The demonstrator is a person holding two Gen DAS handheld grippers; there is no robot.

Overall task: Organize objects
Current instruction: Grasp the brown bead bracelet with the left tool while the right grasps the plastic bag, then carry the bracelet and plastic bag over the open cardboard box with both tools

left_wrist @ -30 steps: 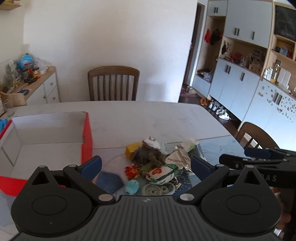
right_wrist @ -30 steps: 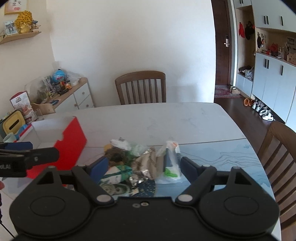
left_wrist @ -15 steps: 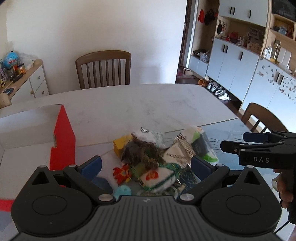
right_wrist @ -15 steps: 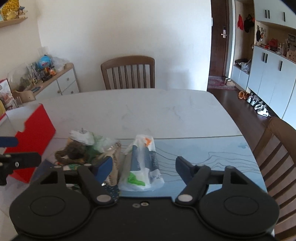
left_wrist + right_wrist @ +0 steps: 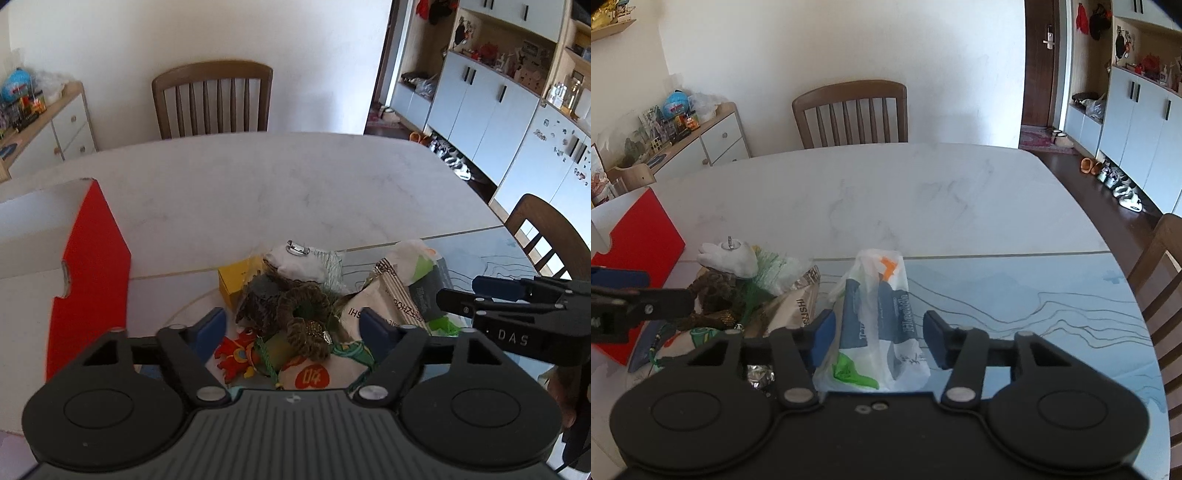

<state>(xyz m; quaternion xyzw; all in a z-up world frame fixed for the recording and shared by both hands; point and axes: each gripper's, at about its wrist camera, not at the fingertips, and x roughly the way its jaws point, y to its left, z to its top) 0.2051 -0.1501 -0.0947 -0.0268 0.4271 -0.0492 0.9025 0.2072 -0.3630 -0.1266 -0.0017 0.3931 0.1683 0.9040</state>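
My left gripper (image 5: 291, 326) has just been narrowing, its jaws apart around a brown knitted toy (image 5: 295, 314) atop the heap on the marble table (image 5: 295, 184), pads not touching. My right gripper (image 5: 879, 332) has been closing around the white plastic bag (image 5: 879, 314); contact unclear. The red-sided box (image 5: 88, 266) stands just left.
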